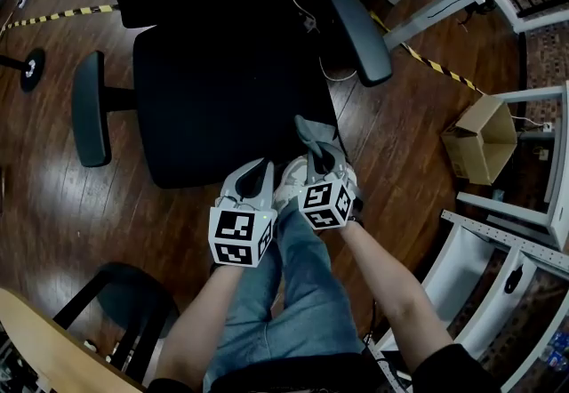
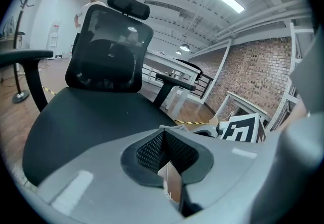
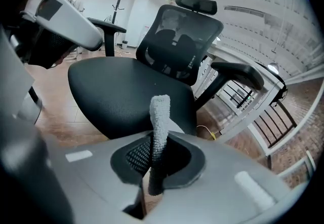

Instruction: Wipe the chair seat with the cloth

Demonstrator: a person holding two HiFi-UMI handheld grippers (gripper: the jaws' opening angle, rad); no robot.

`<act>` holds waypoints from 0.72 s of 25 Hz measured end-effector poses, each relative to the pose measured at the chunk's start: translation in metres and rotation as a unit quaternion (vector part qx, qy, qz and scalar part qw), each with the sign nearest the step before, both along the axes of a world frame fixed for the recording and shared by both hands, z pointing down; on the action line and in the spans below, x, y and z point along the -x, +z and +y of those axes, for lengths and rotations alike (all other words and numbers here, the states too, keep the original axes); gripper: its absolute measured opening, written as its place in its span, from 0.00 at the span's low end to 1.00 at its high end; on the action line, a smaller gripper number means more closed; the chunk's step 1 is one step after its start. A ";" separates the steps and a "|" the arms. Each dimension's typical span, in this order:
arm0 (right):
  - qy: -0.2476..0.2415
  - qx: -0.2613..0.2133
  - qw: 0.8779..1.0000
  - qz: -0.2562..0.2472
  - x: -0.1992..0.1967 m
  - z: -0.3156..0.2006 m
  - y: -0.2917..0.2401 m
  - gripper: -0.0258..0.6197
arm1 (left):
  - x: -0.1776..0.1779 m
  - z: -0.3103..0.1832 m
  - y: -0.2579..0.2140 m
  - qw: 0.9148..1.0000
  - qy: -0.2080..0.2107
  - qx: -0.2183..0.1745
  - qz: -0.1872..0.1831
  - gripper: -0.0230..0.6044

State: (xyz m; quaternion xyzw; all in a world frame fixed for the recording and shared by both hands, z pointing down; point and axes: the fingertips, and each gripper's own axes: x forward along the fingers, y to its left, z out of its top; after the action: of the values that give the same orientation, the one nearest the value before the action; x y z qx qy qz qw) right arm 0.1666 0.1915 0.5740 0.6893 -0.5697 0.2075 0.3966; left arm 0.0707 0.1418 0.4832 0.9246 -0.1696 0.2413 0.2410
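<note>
The black office chair's seat (image 1: 218, 89) fills the middle of the head view, its backrest at the top. My right gripper (image 1: 318, 158) hovers at the seat's front right corner, shut on a grey cloth (image 1: 310, 132) that sticks out past its tips. In the right gripper view the cloth (image 3: 161, 114) stands up as a narrow roll between the jaws, in front of the seat (image 3: 119, 86). My left gripper (image 1: 256, 178) is just left of it at the seat's front edge, jaws shut with nothing in them. The left gripper view looks across the seat (image 2: 86, 116).
Armrests stand at the seat's left (image 1: 89, 107) and right (image 1: 360, 31). An open cardboard box (image 1: 480, 140) and white desk frames (image 1: 524, 244) are to the right. Yellow-black tape (image 1: 62, 16) crosses the wood floor. A dark stool (image 1: 124, 293) is at lower left.
</note>
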 end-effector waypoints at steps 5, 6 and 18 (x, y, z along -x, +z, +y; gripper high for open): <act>0.003 0.007 1.000 -0.007 0.007 0.017 0.005 0.04 | 0.008 0.016 0.003 1.000 -0.001 0.009 -0.005 0.04; 0.004 0.008 1.000 -0.008 0.007 0.019 0.006 0.04 | 0.009 0.019 0.004 1.000 -0.001 0.011 -0.006 0.04; 0.017 -0.029 0.999 -0.015 -0.009 0.035 -0.007 0.04 | 0.004 0.031 0.005 1.000 -0.021 0.001 -0.012 0.04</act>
State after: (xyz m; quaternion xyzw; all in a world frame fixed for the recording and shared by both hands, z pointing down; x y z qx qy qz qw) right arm 0.1760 0.2260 0.5668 0.7069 -0.5695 0.2081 0.3642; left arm 0.0662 0.1732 0.4881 0.9177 -0.1915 0.2471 0.2451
